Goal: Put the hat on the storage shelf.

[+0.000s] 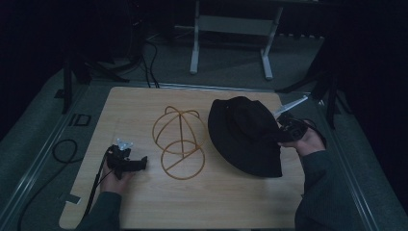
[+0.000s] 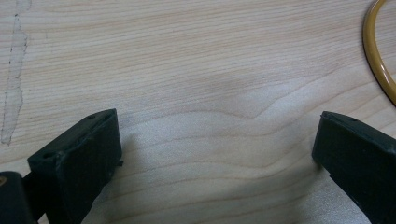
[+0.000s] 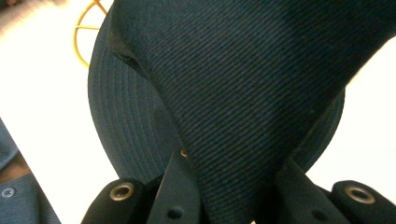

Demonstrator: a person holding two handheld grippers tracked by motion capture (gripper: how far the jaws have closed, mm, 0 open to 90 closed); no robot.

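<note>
A light wooden table top (image 1: pixel 144 202) holds two things: a floppy black cloth hat with a wide brim (image 1: pixel 248 137) and a yellow wire frame made of thin hoops (image 1: pixel 179 142), shaped like a round cage on a ring.

The right gripper (image 1: pixel 284 129) is at the hat's edge, on the side away from the wire frame. In the right gripper view its two black jaws come up from the bottom, and a fold of the black hat (image 3: pixel 233 93) runs down between them. The jaws are squeezed onto that fold of cloth. Past the jaws the hat's brim spreads out wide, and a bit of the yellow frame (image 3: pixel 86 28) peeks out far beyond it, up and to the left. The person's right hand (image 1: pixel 308 142) holds this gripper from behind.

The left gripper (image 1: pixel 142 163) lies low over the table, held by the left hand (image 1: pixel 113 180). Its jaws point toward the wire frame, and it is near the frame's bottom ring but not touching it. In the left gripper view the two jaws stand wide apart with just bare wood (image 2: pixel 201 93) between them. A curve of the yellow ring (image 2: pixel 376 56) shows ahead of the right-hand jaw, up in the corner.

A black cable (image 1: pixel 62 149) loops on the grey floor (image 1: pixel 29 159) beside the table.
</note>
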